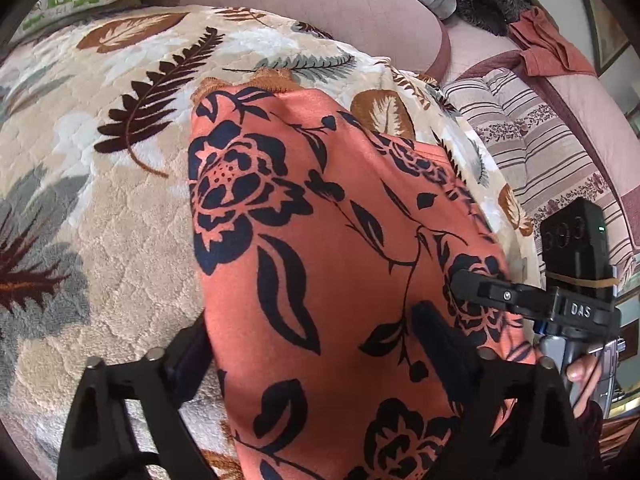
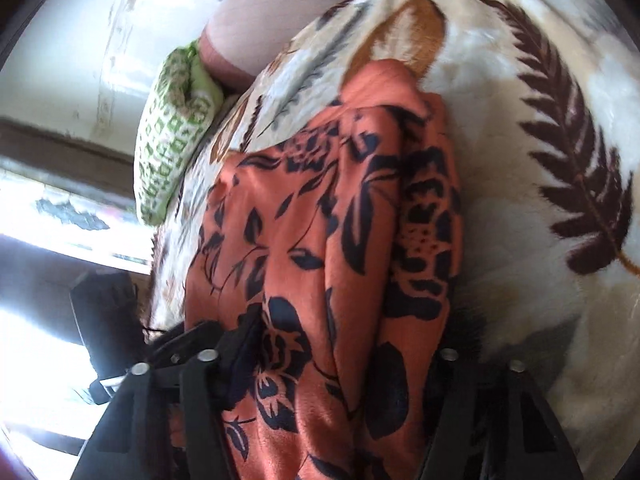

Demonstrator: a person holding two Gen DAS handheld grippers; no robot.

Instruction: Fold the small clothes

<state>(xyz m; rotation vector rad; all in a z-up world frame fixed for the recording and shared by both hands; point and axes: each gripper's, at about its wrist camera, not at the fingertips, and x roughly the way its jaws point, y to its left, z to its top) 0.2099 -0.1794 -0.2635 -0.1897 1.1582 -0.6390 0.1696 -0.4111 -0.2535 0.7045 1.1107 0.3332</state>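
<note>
While the orange floral garment (image 1: 340,240) lies folded on the leaf-patterned blanket (image 1: 120,200), both left tongs (image 1: 304,344) and right tongs (image 2: 340,364) straddle its near edge, jaws apart; open blanket lies beside it.

Daylit scene, blown-out window glare (image 2: 48,208) at left, right view perhaps motion-blurred, strong fisheye bending at edges

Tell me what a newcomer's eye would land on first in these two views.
First, the orange garment with bold dark flowers, lying lengthwise down the middle of both views. Under it spreads the cream blanket printed with brown ferns. Both grippers frame the garment's near end, the left gripper straddling it and the right gripper likewise.
</note>
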